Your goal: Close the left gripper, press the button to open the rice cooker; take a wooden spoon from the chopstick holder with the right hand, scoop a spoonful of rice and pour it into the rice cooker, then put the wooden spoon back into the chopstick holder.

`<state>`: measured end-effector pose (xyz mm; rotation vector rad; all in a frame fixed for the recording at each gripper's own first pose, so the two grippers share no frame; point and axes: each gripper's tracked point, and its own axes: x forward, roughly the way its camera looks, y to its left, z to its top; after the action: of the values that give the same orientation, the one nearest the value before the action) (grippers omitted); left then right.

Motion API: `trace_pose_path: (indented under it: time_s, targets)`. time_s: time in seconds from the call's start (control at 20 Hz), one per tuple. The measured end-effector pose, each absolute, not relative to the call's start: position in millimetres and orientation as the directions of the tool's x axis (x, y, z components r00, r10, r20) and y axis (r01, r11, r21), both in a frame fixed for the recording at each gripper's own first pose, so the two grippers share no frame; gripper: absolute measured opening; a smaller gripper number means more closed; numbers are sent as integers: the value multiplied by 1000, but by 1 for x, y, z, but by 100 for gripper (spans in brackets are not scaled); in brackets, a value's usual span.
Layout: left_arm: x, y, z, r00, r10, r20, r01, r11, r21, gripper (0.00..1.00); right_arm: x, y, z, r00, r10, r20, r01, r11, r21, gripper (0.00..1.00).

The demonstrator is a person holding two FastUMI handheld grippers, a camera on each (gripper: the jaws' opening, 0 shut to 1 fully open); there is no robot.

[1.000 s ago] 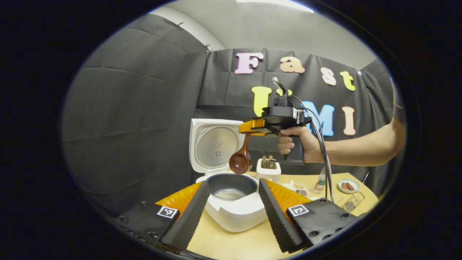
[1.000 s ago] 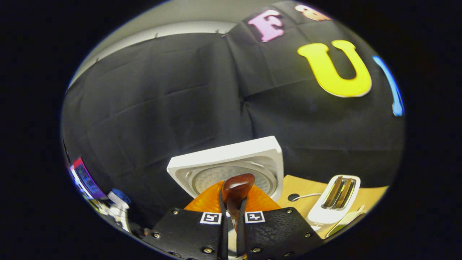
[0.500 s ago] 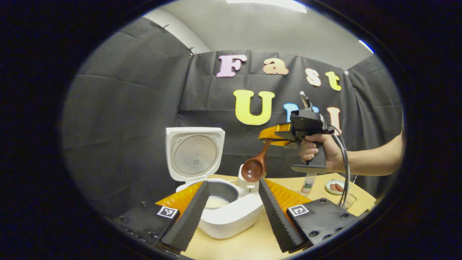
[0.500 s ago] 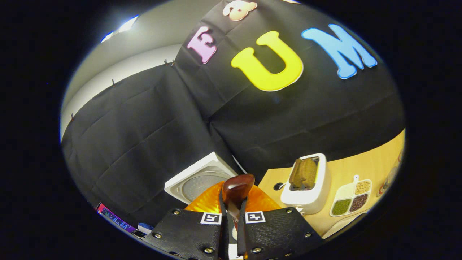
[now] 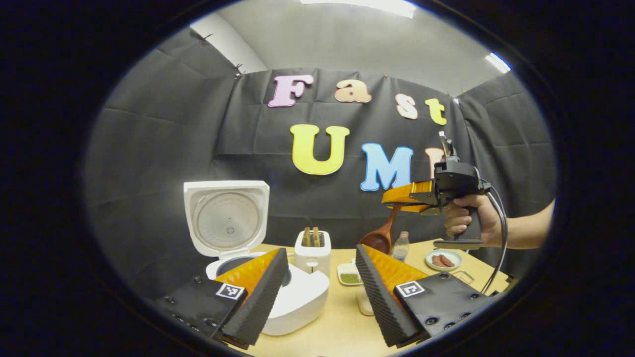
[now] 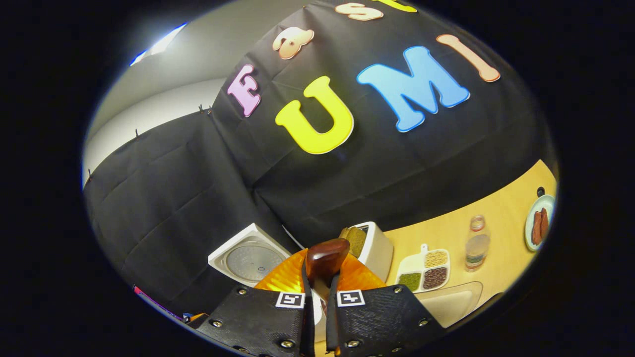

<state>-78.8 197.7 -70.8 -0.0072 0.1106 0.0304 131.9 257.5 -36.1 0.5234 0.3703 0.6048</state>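
Desk (image 5: 342, 317) carries the cooker (image 5: 297, 297), lid up, so pressing is done; right gripper (image 6: 317, 297) jaws clamp the spoon (image 5: 379, 238) aloft near the bottle, return pending, left gripper (image 5: 317, 282) jaws wide, empty.

Right tongs (image 5: 404, 196) grip wooden spoon (image 5: 379, 237) — rice cooker (image 5: 278, 292) open

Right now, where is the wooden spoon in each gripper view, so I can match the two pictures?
Left gripper view: the wooden spoon hangs right of centre, bowl down, from the right gripper held by a hand, above the table.
Right gripper view: its handle end stands bottom centre, clamped between that gripper's fingers.
Shared landmark: the white toaster beside the open rice cooker.
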Motion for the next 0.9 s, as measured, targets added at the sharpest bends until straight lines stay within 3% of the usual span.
trace_pose_path:
  time_s: [0.7,0.9]
  targets:
    - [-55,93,-64,991,-84,-104,85,996,0,92,101,63,-37,898,410,-160,-244,767,594,9]
    - [-55,68,-68,988,-98,-118,100,995,8,95,91,19,-47,920,355,-165,-195,780,594,9]
